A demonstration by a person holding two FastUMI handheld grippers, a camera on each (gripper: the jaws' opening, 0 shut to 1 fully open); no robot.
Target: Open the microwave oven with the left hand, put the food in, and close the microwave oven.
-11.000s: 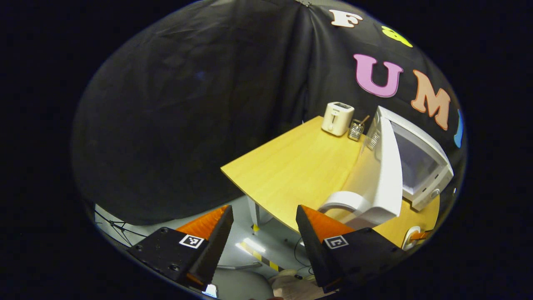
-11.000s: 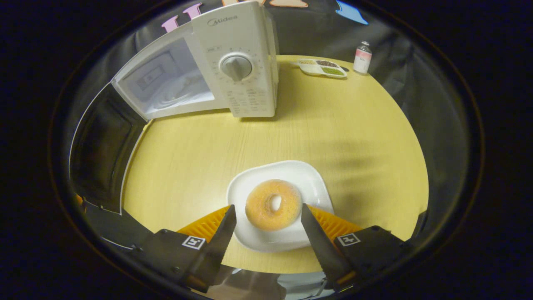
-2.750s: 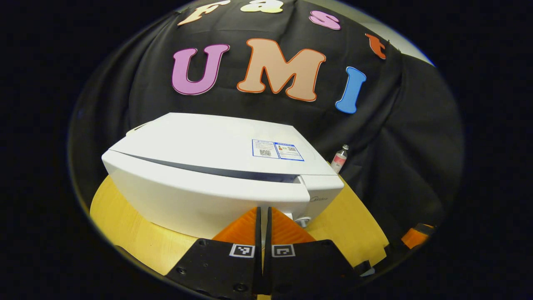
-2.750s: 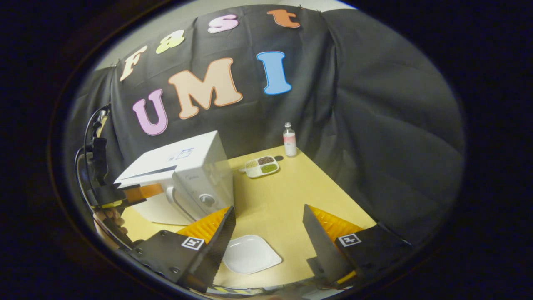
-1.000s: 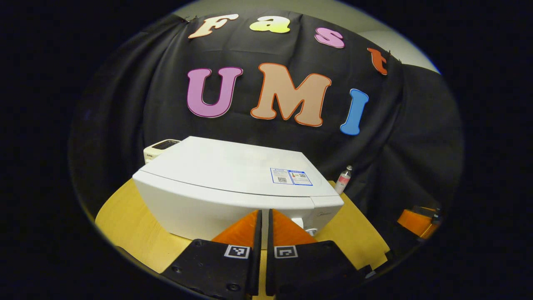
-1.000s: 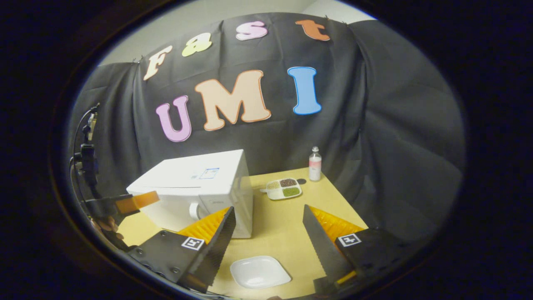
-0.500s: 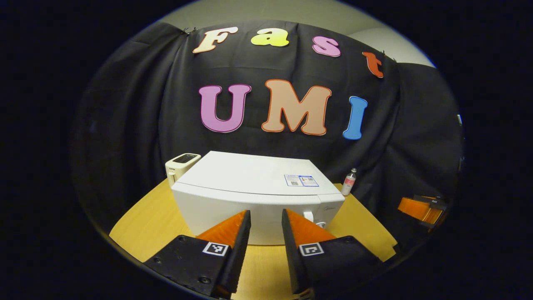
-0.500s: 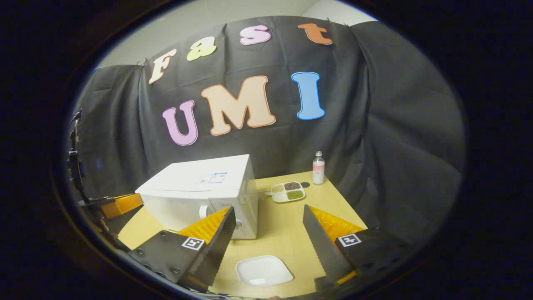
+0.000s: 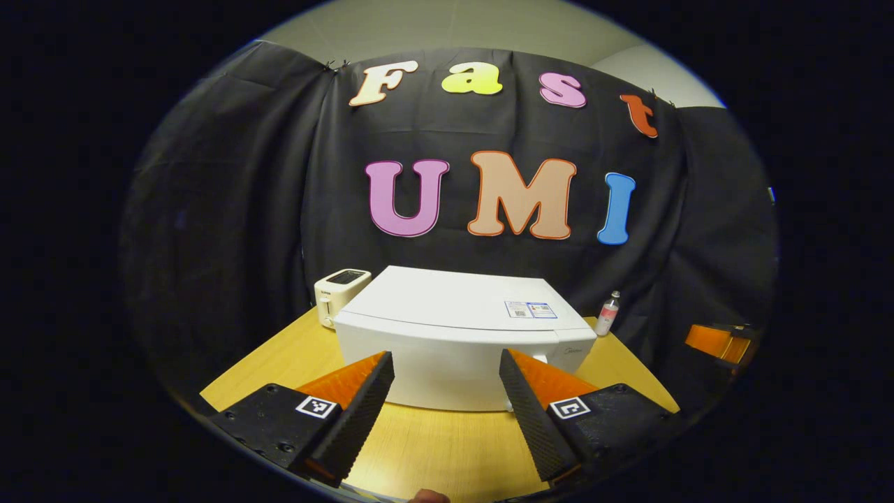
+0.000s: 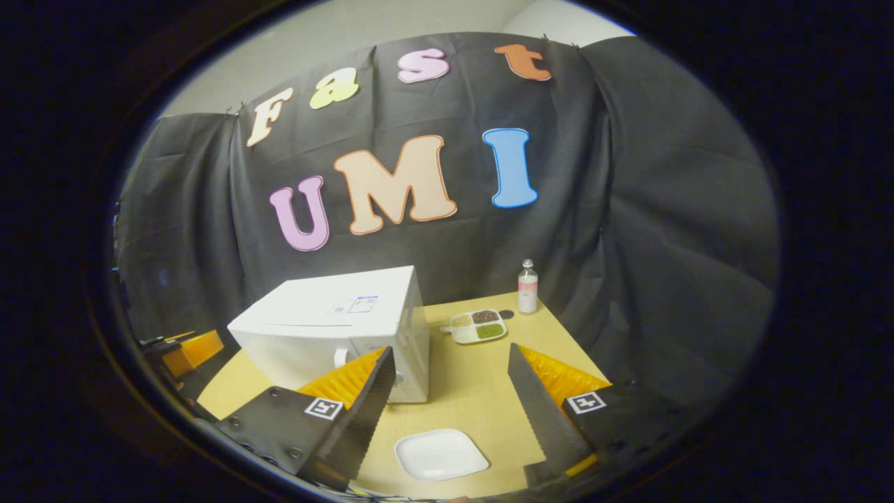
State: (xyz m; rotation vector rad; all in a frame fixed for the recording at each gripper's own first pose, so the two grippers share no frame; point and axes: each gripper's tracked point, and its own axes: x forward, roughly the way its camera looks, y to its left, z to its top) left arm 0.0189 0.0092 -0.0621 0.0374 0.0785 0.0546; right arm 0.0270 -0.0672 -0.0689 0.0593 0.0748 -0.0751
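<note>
The microwave oven [image 9: 461, 335] stands toward the back of the wooden surface [image 9: 433, 454], its door flush with the body, so the closing step looks done. The food is not visible on the surface; judging by the bare white plate [image 10: 441, 453] near the front edge, it is presumably inside the oven, though the closed door hides the cavity.

The left claw [image 9: 447, 391] hangs in front of the oven door, apart from it, fingers spread wide and holding nothing. That open, backed-off pose fits a hand that has no more pushing to do. In the right gripper view the same claw [image 10: 185, 353] shows off the surface's left edge.

The right claw [image 10: 450, 391] is also wide open and empty, held above the front edge over the plate, clear of everything. It too reads as idle.

A toaster [image 9: 341, 293] sits at the back left corner behind the oven. A small bottle [image 10: 527, 286] stands at the back right corner, and a divided dish [image 10: 477, 325] of grains or seeds lies just in front of it. These are well away from the door's swing and from the plate, so nothing there was in the way.

With the door shut and both claws free, the task appears complete or all but complete.
</note>
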